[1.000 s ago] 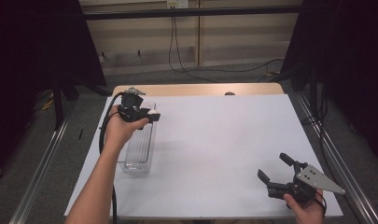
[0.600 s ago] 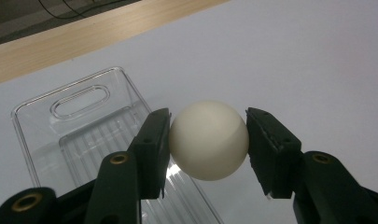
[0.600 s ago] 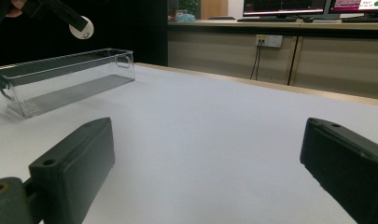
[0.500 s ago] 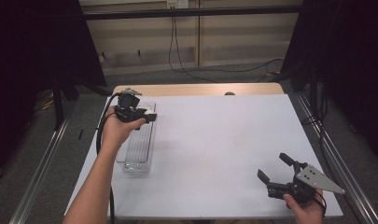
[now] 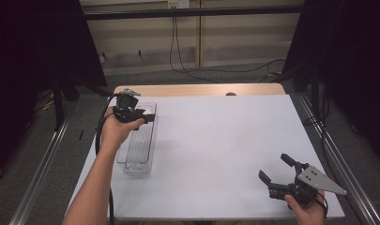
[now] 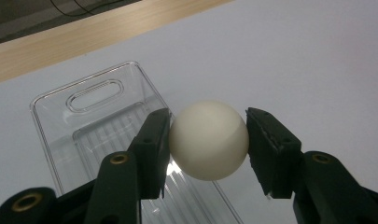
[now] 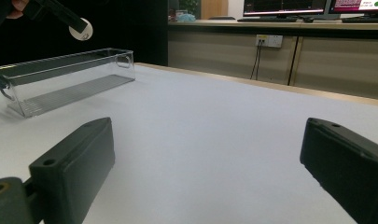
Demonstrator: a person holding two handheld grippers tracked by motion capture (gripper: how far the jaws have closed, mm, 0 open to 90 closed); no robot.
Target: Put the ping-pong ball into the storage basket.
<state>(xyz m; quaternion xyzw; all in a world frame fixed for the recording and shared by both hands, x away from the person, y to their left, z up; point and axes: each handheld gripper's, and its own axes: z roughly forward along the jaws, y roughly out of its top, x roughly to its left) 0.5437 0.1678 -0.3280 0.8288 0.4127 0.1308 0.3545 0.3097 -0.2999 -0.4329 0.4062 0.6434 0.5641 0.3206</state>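
One ball, hovering over the tray's far end.
I'm clamping the white ball (image 6: 209, 140) in my left gripper (image 6: 207, 144) above the clear tray (image 6: 53, 114) (right gripper (image 5: 277, 168) gaping, wide bare tabletop (image 5: 216, 140) between).

Matt, smooth white ball (image 6: 208, 140) — clear glossy ribbed plastic bin (image 6: 95, 126) — matt white table (image 5: 225, 140) edged in wood.
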